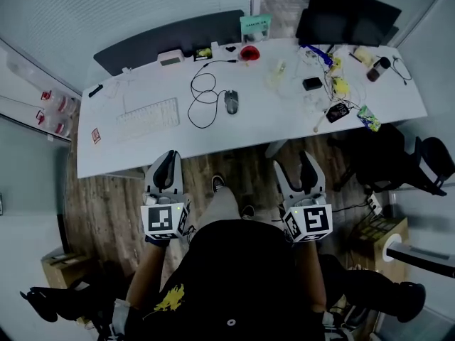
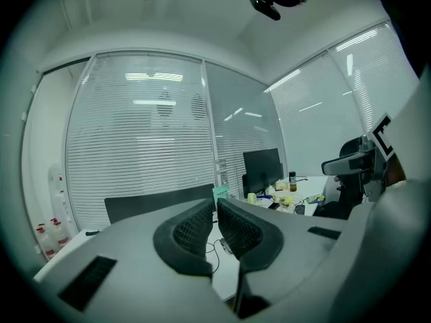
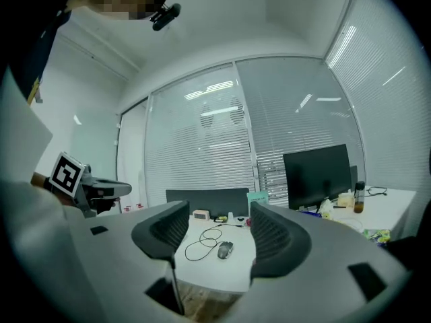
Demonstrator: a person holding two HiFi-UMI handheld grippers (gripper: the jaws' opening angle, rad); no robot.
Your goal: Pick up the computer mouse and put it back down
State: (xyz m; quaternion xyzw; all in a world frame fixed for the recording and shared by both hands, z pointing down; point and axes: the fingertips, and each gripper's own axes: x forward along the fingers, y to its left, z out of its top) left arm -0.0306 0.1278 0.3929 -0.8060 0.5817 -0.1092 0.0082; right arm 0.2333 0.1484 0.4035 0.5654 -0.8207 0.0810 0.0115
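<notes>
The dark computer mouse lies on the white desk near its middle, with its black cable looped to its left. Both grippers hang in front of the desk's near edge, well short of the mouse. My left gripper is shut, its pads meeting with nothing between them. My right gripper stands open and empty. In the right gripper view the mouse shows far off, framed between the spread jaws of that gripper.
A white keyboard lies left of the mouse. A red bowl, a black monitor and several small items crowd the back and right of the desk. A black office chair stands at the right, over wooden floor.
</notes>
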